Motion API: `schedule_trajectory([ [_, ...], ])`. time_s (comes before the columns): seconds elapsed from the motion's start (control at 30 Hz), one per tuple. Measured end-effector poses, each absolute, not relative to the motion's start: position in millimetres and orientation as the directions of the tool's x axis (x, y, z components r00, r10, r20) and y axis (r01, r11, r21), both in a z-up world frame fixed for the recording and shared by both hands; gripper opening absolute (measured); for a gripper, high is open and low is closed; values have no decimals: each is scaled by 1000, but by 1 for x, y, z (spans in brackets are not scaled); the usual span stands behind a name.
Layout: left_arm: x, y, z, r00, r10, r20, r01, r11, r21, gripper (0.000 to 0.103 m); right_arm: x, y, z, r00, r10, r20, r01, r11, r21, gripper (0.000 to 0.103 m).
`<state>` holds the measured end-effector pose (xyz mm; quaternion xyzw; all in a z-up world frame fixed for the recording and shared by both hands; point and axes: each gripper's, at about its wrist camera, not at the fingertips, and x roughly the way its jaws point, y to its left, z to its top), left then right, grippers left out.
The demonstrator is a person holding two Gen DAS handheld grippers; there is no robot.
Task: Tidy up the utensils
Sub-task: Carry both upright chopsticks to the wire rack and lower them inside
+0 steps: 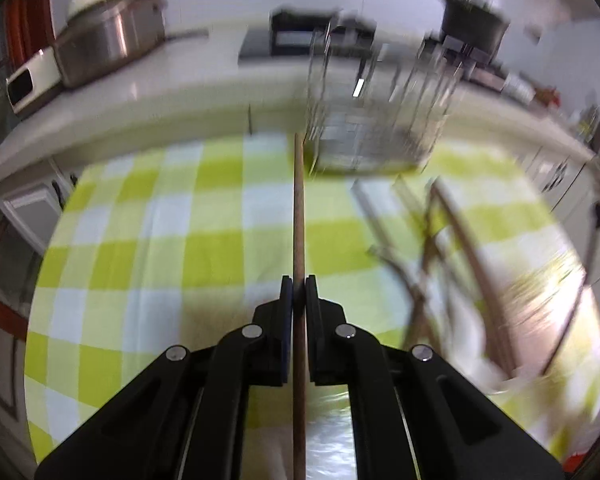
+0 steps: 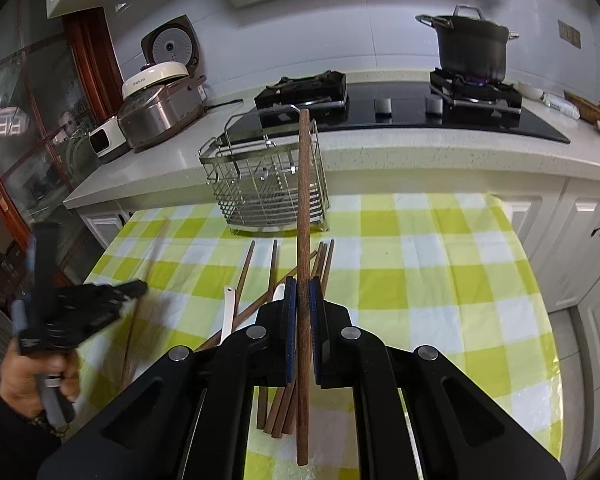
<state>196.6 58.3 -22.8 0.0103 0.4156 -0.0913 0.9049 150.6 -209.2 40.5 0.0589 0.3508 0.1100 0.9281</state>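
My left gripper (image 1: 299,284) is shut on a wooden chopstick (image 1: 299,208) that points toward the wire utensil basket (image 1: 376,120); this view is blurred. My right gripper (image 2: 303,286) is shut on another brown chopstick (image 2: 303,200), held upright in front of the wire basket (image 2: 266,176). Several wooden chopsticks (image 2: 244,272) and a white spoon (image 2: 227,312) lie on the green checked tablecloth (image 2: 420,264) under my right gripper. The left gripper also shows at the left of the right wrist view (image 2: 138,290), blurred, with its chopstick (image 2: 140,312).
A white counter (image 2: 380,156) runs behind the table with a rice cooker (image 2: 160,108), a black hob (image 2: 400,112) and a dark pot (image 2: 470,44) over a lit burner. White cabinets (image 2: 588,232) stand to the right.
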Motion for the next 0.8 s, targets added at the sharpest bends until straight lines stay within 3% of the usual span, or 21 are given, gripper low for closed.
schedule_trajectory([
  [0.23, 171, 53, 23, 733, -197, -651, 193, 978, -78, 6, 145, -208, 50, 751, 233, -618, -166, 972, 165, 8],
  [0.8, 162, 48, 44, 783, -198, -590, 193, 979, -72, 6, 147, -212, 60, 783, 199, -589, -150, 980, 132, 8],
])
